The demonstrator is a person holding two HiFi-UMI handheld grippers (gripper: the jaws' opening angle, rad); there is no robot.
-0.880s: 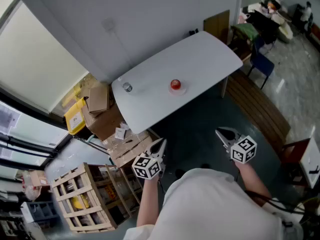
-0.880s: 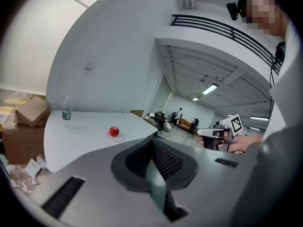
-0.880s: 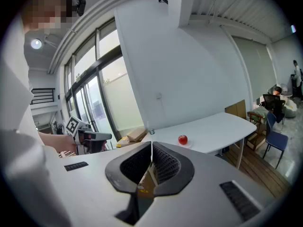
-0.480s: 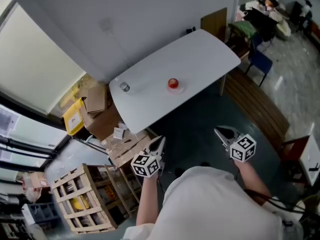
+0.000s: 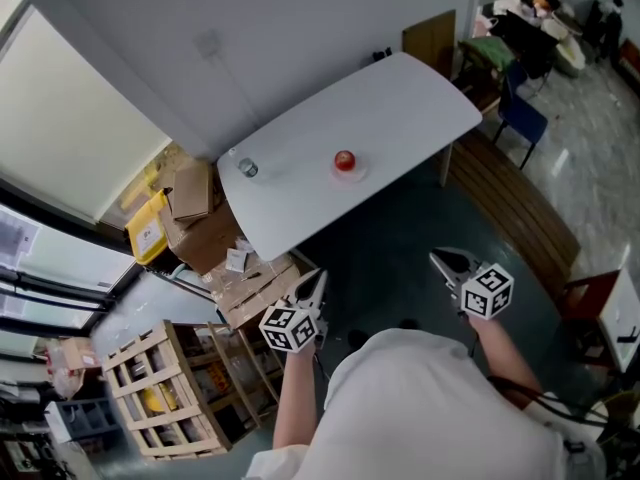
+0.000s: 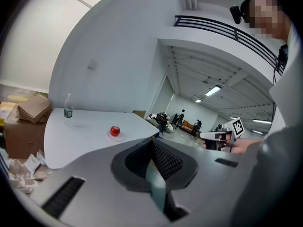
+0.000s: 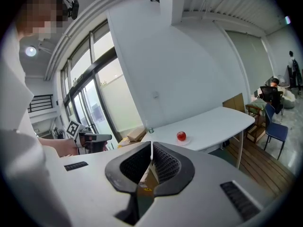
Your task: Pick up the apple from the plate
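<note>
Left claw [image 5: 316, 284] and right claw [image 5: 446, 261] are both pinched shut on nothing, well short of the worktop [image 5: 400, 98] ahead of me. The apple [image 5: 344, 159] sits there on its plate [image 5: 352, 171], whose rim barely shows at this range.

- plate [image 5: 350, 173]: mostly under apple [image 5: 344, 160], only a pale rim shows
- bottle [image 5: 247, 168]: too small, label unreadable
- cardboard boxes [image 5: 195, 218], left: partly hidden by table [image 5: 410, 103] edge
- far-right clutter [image 5: 530, 28]: too small to identify
</note>
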